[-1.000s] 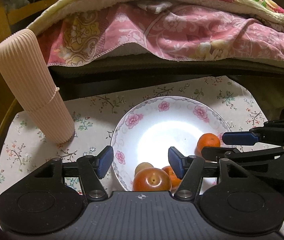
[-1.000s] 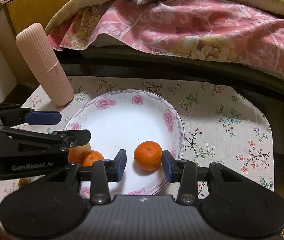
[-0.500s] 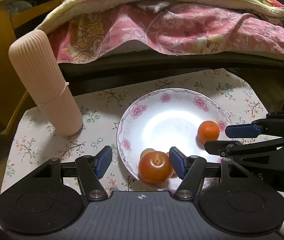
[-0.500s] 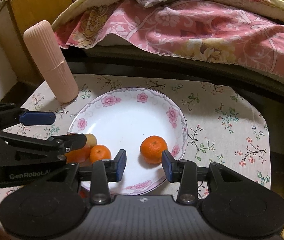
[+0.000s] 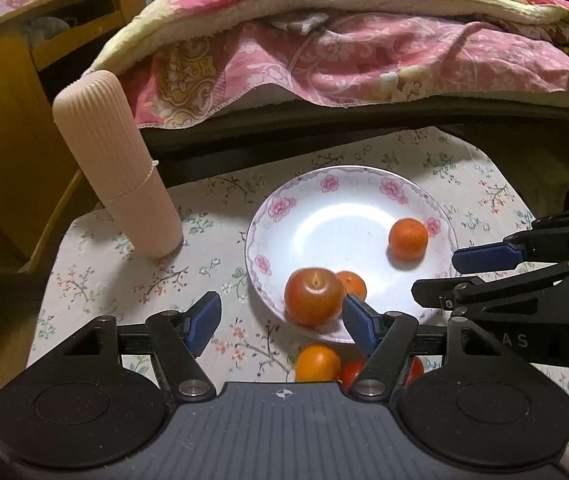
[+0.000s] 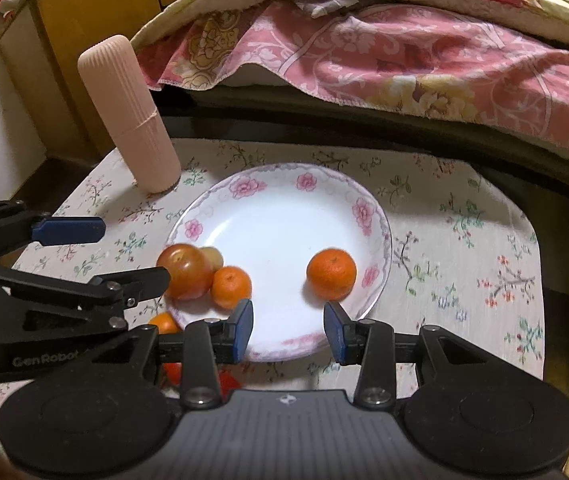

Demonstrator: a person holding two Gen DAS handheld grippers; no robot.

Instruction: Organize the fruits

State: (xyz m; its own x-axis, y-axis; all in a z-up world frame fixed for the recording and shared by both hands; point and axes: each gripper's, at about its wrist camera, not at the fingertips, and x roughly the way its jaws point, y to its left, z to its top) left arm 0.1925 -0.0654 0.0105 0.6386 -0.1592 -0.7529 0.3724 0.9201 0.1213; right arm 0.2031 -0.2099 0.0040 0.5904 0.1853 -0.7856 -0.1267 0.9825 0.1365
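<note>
A white plate with pink flowers (image 5: 348,184) (image 6: 284,184) holds a red-orange round fruit (image 5: 313,297) (image 6: 186,271), a small orange (image 5: 351,283) (image 6: 231,287), a pale fruit (image 6: 212,257) and a mandarin (image 5: 407,238) (image 6: 331,273). An orange (image 5: 317,363) (image 6: 163,323) and red fruits (image 5: 350,372) lie on the cloth in front of the plate. My left gripper (image 5: 280,320) is open and empty, near the plate's front rim. My right gripper (image 6: 287,330) is open and empty, just in front of the mandarin.
A tall ribbed pink cylinder (image 5: 116,168) (image 6: 129,116) stands at the table's back left. A floral tablecloth (image 5: 124,280) covers the small table. A bed with a pink quilt (image 5: 364,60) lies behind, a wooden cabinet (image 5: 4,120) to the left.
Both grippers have drawn back and up from the plate, empty. The fruit on the cloth in front of the plate has come into view.
</note>
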